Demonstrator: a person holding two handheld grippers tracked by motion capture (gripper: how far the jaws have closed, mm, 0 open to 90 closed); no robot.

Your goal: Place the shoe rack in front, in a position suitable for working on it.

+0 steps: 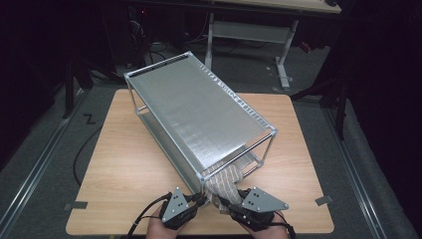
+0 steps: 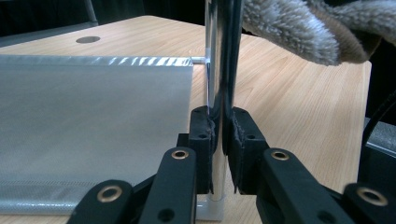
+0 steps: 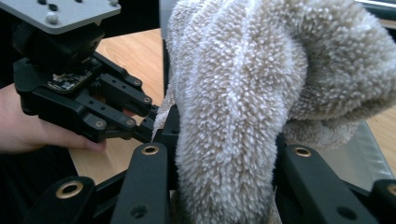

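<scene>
A silver metal rack (image 1: 199, 107) with two shelves stands slantwise on the wooden table (image 1: 124, 159). My left gripper (image 1: 201, 197) is shut on the rack's near corner post (image 2: 219, 70); in the left gripper view its jaws (image 2: 219, 135) clamp the chrome post just above the white foot. A beige fluffy towel (image 1: 226, 178) hangs out of the lower shelf's near end. My right gripper (image 1: 224, 203) is shut on the towel (image 3: 233, 102), whose thick fold bulges between the jaws (image 3: 224, 158). The left gripper (image 3: 156, 126) sits close by at the post.
The lower shelf's grey sheet (image 2: 93, 116) lies left of the post. A desk frame (image 1: 249, 32) stands on the floor beyond the table. Bare wood lies at the table's left (image 1: 114, 149) and right (image 1: 293, 149) of the rack. A hand (image 3: 28, 126) holds the left gripper.
</scene>
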